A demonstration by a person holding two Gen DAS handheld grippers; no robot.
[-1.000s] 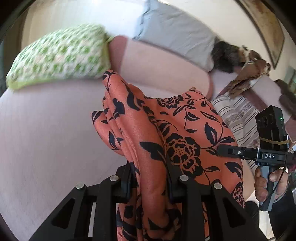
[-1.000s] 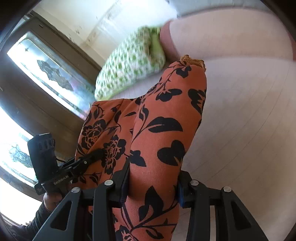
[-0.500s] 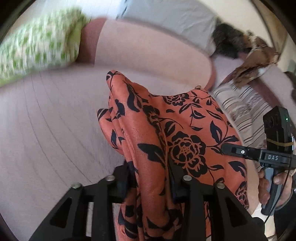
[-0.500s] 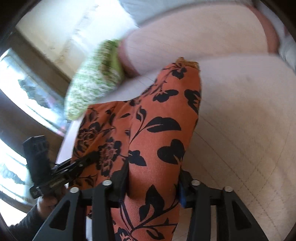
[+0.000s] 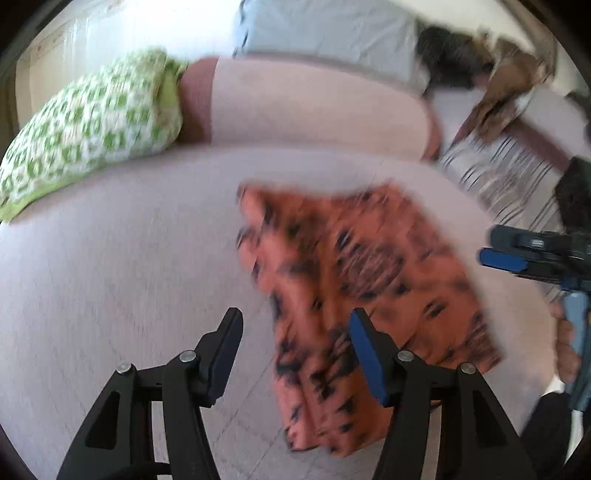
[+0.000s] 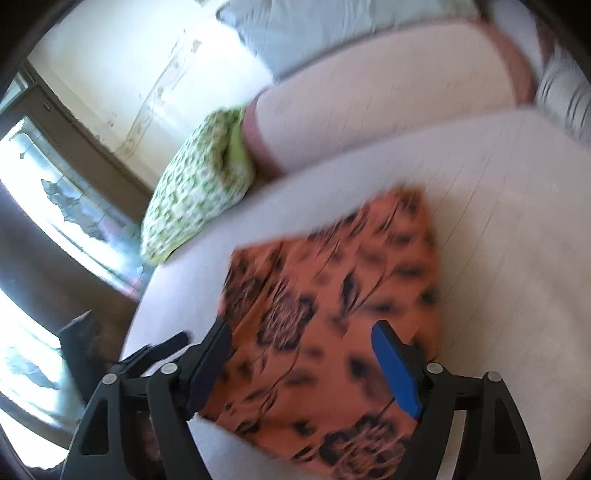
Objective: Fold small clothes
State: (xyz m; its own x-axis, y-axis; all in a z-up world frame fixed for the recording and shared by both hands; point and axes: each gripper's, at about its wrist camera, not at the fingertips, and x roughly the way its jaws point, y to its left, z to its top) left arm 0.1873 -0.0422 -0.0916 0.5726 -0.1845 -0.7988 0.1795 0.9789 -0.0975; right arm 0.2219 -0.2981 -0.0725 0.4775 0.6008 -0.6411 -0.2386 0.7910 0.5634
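An orange garment with a black flower print (image 5: 351,288) lies loosely folded on the pale pink bed sheet (image 5: 110,266), blurred by motion. My left gripper (image 5: 295,332) hovers over its near left edge. Its jaws are opening, cloth lies below and between them, and the pads do not press on it. In the right wrist view the same garment (image 6: 332,306) spreads under my right gripper (image 6: 301,339), whose jaws are also opening wide with no pad on the cloth. The right gripper (image 5: 517,258) also shows at the right edge of the left wrist view, held by a hand (image 5: 565,347).
A green-and-white pillow (image 5: 92,125) lies at the far left of the bed, beside a long pink bolster (image 5: 314,107) and a grey pillow (image 5: 325,33). Striped cloth (image 5: 498,173) and brown clothes (image 5: 506,88) lie at the far right. A bright window (image 6: 55,206) is left of the bed.
Both grippers were shut on the hanging garment; now both have opened and let it go. The garment has dropped and lies on the sheet. Both hands have sunk toward the bed.
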